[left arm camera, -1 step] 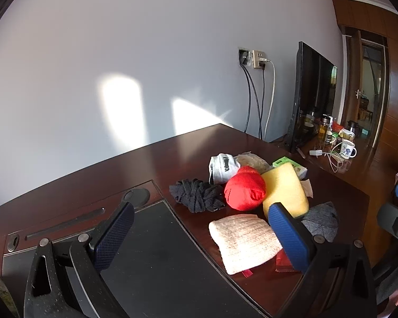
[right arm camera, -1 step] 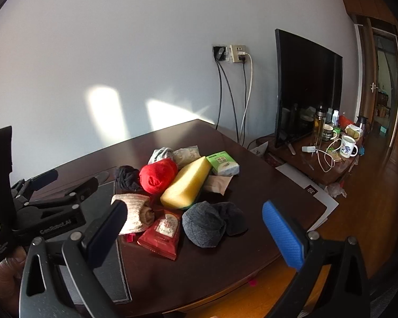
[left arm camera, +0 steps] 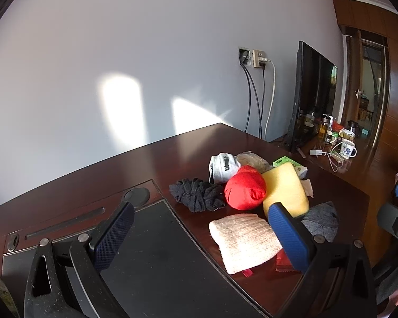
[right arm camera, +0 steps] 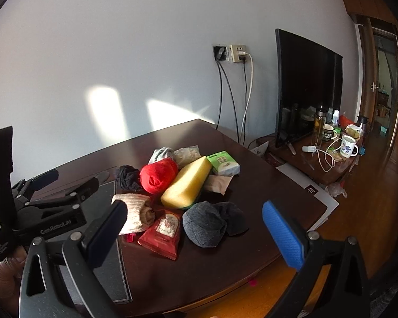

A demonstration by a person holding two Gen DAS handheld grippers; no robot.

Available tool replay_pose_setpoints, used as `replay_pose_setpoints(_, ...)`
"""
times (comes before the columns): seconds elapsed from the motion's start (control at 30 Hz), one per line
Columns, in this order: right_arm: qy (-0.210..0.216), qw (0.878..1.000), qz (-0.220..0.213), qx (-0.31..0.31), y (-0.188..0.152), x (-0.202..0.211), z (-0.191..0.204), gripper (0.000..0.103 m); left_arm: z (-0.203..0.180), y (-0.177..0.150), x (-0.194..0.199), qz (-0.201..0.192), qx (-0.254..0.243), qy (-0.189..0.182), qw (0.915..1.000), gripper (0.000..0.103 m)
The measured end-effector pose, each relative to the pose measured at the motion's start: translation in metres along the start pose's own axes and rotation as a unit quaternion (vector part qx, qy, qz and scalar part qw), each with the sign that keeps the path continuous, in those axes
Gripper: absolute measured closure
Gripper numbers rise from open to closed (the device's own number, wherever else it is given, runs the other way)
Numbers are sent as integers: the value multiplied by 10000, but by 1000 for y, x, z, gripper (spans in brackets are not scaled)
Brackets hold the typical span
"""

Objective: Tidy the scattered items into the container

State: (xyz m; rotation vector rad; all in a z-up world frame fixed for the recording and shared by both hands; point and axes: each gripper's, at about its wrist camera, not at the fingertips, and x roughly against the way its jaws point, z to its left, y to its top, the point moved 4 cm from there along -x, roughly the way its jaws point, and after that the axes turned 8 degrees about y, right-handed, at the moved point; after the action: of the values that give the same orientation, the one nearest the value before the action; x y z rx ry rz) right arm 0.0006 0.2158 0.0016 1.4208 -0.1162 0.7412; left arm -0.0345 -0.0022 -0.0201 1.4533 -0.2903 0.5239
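Left wrist view: left gripper (left arm camera: pixel 201 230) jaws wide, empty, position unchanged. Beige sock (left arm camera: pixel 242 241) lies below red yarn ball (left arm camera: pixel 245 190) on counter (left arm camera: pixel 172 156).

Right wrist view: right gripper (right arm camera: pixel 196 232) jaws wide, empty; pile unmoved.

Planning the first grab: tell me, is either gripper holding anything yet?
No, the left gripper and right gripper are both open and empty.

A home, likely a living room or study. Dark wooden desk (right arm camera: pixel 188 273) against a plain wall, flat TV (right arm camera: pixel 305 84) on a low wooden stand (right arm camera: pixel 339 169) crowded with mugs (right arm camera: pixel 349 146) and bottles (right arm camera: pixel 319 124). Wood-panelled doorway (right arm camera: pixel 384 84), wood floor (right arm camera: pixel 371 212).
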Motion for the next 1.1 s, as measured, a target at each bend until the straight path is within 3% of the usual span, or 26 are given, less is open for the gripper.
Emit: replay_pose_setpoints(1.1,104,9999,8,-98,-2,-2,0,0,6,-2,0,-8,64,130,9999,1)
